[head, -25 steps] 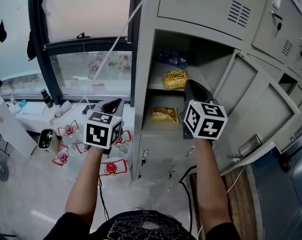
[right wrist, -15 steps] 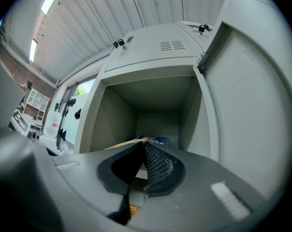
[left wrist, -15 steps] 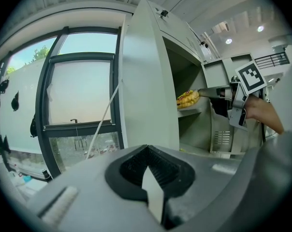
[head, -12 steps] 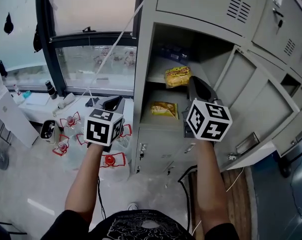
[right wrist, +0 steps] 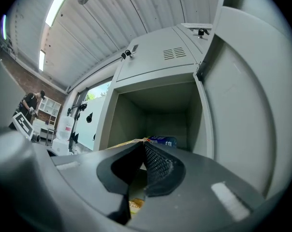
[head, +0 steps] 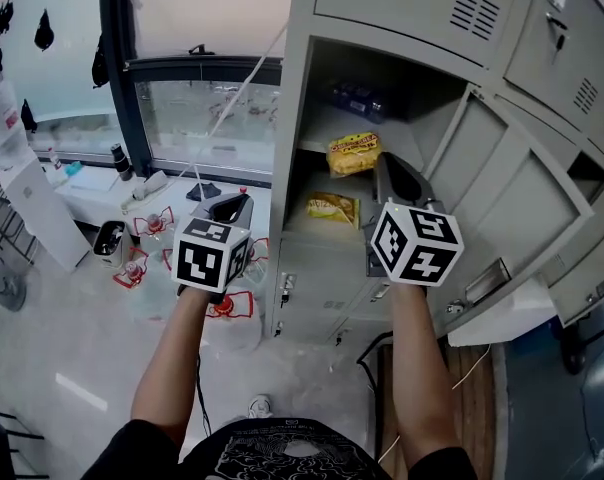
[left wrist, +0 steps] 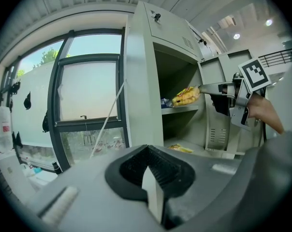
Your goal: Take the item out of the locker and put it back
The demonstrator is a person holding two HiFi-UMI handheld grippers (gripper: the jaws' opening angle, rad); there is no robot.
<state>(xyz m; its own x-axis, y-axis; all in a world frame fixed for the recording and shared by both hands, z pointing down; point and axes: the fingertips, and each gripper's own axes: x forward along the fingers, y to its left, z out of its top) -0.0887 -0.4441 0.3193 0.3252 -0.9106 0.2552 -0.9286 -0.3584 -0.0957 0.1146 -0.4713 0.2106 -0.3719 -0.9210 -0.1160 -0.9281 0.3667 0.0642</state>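
Fingers (right wrist: 159,164) of my right gripper (head: 381,164) are clamped on the yellow snack packet (head: 353,153); in the right gripper view a thin yellow-brown edge of it runs between the two pads. The packet sits at the front of the upper shelf (head: 322,133) of the open locker (head: 300,78), and I cannot tell whether its underside rests on the shelf or hangs just above it. The left gripper view shows the right jaw tip touching the packet's right end. A blue-labelled item (right wrist: 161,140) lies further back on the same shelf. A second yellow packet (head: 332,208) lies flat on the lower shelf (head: 307,236), apart from the gripper. The locker door (head: 517,203) stands swung open to the right of my right arm. My left gripper (left wrist: 147,152) has its fingers pressed together with nothing between them. It is held outside the locker to the left, level with the lower shelf, in front of the window (head: 202,118). On the floor (head: 72,358) below the left gripper stand clear jugs (head: 152,230) with red handles.
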